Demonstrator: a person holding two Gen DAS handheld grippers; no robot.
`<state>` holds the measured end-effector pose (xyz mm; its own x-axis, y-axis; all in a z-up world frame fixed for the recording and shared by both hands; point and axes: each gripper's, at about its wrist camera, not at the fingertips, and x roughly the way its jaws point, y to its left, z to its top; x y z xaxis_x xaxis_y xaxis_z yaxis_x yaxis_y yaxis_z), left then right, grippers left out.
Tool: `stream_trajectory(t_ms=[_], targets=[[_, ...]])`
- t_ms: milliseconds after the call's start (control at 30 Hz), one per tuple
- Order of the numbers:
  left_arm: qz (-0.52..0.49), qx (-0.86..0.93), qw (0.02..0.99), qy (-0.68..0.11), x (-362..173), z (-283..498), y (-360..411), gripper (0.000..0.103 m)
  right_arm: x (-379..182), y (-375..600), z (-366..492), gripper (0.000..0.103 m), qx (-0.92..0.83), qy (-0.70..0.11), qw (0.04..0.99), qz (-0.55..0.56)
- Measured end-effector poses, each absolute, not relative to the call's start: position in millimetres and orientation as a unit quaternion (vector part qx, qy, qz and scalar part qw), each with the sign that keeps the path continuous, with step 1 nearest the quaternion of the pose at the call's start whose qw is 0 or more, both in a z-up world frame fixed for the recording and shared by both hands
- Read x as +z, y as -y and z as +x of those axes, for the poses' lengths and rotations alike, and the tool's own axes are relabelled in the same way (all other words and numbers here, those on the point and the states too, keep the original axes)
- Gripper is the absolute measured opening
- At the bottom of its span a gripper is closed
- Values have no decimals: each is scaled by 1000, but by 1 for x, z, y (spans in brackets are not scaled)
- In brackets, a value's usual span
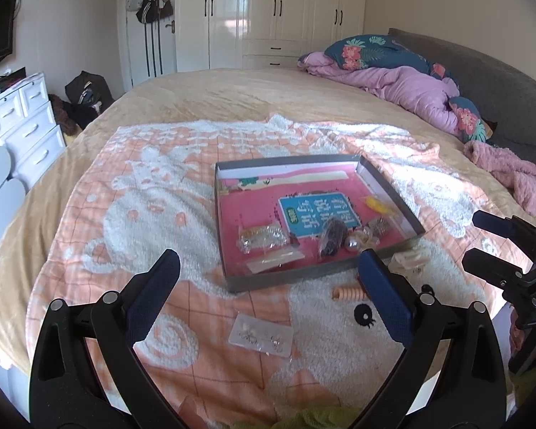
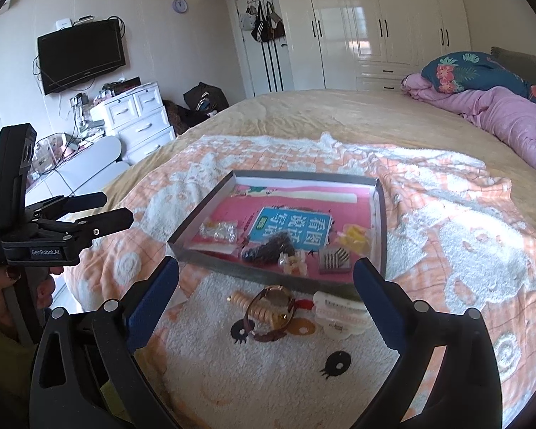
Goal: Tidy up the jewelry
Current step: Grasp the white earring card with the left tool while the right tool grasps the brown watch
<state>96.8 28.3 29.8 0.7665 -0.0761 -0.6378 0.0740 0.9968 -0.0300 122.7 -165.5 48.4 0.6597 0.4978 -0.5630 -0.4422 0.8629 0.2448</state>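
A shallow grey box [image 1: 232, 279] [image 2: 182, 246] with a pink printed floor lies on the blanket and holds several bagged pieces of jewelry and a pearl [image 1: 353, 244]. In front of it lie a clear earring card [image 1: 262, 336], a peach spiral hair tie [image 1: 346, 293] [image 2: 259, 309], a watch [image 2: 277, 304] and a white hair clip [image 2: 341, 312]. My left gripper [image 1: 268, 275] is open and empty above the earring card. My right gripper [image 2: 266, 279] is open and empty above the watch. Each gripper shows in the other's view, the right [image 1: 482, 243] and the left [image 2: 114, 211].
A peach and white blanket [image 1: 143, 214] covers the yellow bed [image 1: 232, 89]. A purple duvet [image 1: 411, 89] and pillows lie at the far right. A pink fluffy item [image 1: 511, 175] lies at the right edge. White drawers [image 2: 139, 121] stand left of the bed.
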Motion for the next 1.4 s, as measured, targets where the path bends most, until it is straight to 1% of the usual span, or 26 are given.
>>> stream_trajectory(t_ms=[233, 600, 967, 1067, 1133, 1233, 1400], targets=[[5, -27, 927, -374, 3, 97, -32, 93, 27, 156, 120, 97, 265, -350, 898, 35], [11, -23, 900, -435, -44, 103, -37, 93, -14, 148, 131, 97, 274, -404, 870, 66], [-16, -41, 878, -477, -69, 113, -44, 93, -49, 131, 158, 96, 270, -447, 849, 76], [-33, -46, 870, -489, -74, 115, -49, 93, -57, 127, 164, 86, 270, -458, 843, 79], [-36, -47, 867, -496, -77, 116, -50, 93, -61, 126, 168, 84, 267, -461, 843, 82], [-29, -53, 860, -507, -81, 120, -45, 93, -63, 126, 174, 77, 267, -458, 843, 90], [-17, -57, 844, -533, -94, 128, -40, 93, -67, 127, 181, 59, 264, -455, 845, 92]])
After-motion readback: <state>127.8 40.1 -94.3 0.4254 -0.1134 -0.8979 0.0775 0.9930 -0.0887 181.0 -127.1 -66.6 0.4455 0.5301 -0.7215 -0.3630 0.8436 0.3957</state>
